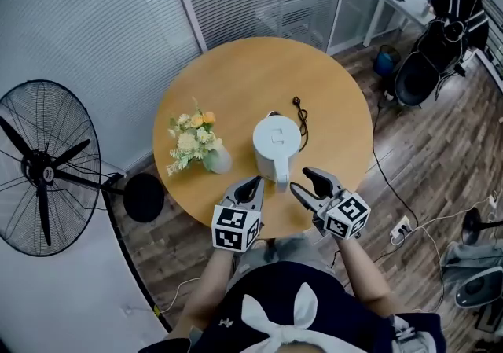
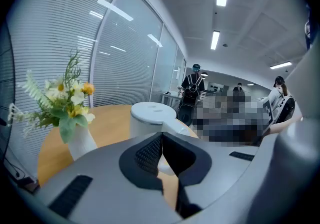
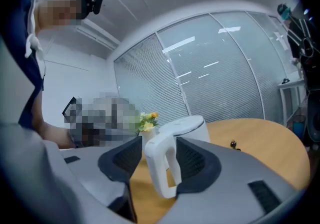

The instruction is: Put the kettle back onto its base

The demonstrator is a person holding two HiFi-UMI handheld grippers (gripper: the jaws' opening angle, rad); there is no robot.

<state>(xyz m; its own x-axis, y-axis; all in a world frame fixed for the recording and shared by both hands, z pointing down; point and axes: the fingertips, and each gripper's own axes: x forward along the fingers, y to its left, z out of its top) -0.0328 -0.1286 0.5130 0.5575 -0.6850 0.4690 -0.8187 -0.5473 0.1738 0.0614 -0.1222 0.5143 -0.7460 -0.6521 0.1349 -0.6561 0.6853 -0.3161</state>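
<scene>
A white kettle stands upright on the round wooden table, its handle facing the near edge. Its base is hidden under it; a black cord and plug lie just behind it. My right gripper is open at the handle's right side. In the right gripper view the handle stands between the two pads, and neither pad presses on it. My left gripper is shut on nothing, just left of the handle. Its view shows the kettle beyond its shut tips.
A white vase of yellow and white flowers stands on the table left of the kettle. A black standing fan is on the floor at the left. Chairs and a power strip with cables are at the right.
</scene>
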